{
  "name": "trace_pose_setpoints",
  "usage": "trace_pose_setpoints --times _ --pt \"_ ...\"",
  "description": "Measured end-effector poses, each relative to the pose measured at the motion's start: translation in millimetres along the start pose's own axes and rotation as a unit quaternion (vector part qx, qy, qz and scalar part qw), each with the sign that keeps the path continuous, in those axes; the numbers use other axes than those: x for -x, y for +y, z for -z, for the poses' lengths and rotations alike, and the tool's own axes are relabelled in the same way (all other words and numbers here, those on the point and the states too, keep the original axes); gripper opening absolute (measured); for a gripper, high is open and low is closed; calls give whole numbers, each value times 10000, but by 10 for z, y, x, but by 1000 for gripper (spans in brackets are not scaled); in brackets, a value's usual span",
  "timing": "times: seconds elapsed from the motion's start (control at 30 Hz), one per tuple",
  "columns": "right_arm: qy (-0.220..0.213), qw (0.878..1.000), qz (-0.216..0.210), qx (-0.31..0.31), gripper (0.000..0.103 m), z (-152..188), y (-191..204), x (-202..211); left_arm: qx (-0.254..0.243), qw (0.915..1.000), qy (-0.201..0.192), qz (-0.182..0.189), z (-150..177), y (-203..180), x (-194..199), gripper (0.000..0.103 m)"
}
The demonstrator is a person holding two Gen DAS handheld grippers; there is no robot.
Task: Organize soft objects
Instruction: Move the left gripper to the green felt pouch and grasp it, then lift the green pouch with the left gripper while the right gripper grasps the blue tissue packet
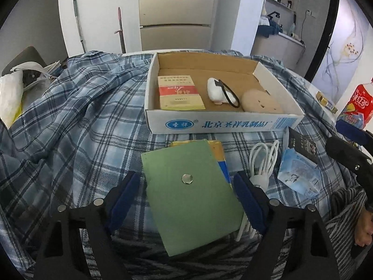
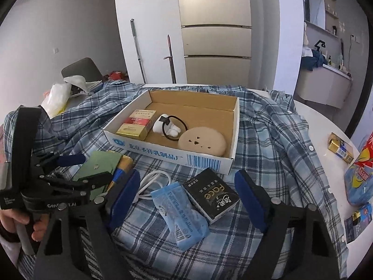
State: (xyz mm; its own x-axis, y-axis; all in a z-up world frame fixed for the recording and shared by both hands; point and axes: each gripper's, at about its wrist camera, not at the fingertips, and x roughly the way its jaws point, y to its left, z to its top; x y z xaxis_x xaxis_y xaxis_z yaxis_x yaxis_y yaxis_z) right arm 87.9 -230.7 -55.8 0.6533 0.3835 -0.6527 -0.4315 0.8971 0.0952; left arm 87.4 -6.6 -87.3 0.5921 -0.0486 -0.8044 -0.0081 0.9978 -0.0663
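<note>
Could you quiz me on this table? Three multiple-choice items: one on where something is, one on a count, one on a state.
1. Where is the round beige pad?
A. in the box
B. on the shirt
C. on the green card

2. How many things lie in the box?
A. one
B. three
C. six

3. How do the left tongs stand?
A. shut on the cable
B. open, either side of the green card
C. shut, empty

Answers: 1 A, the pad lies inside the walls. 2 B, a carton, a white toy and the pad. 3 B, gaps show beside both pads.
</note>
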Motion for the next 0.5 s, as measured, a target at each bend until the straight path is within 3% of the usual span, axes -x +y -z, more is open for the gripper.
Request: trace_pose_setpoints --times 0.1,0.5 --pt "3 10000 3 0 82 2 -2 -5 -90 9998 151 35 -1 -31 -60 79" --pt "48 10000 -1 -87 82 8 -41 -16 -256 9996 65 77 14 -92 -27 78"
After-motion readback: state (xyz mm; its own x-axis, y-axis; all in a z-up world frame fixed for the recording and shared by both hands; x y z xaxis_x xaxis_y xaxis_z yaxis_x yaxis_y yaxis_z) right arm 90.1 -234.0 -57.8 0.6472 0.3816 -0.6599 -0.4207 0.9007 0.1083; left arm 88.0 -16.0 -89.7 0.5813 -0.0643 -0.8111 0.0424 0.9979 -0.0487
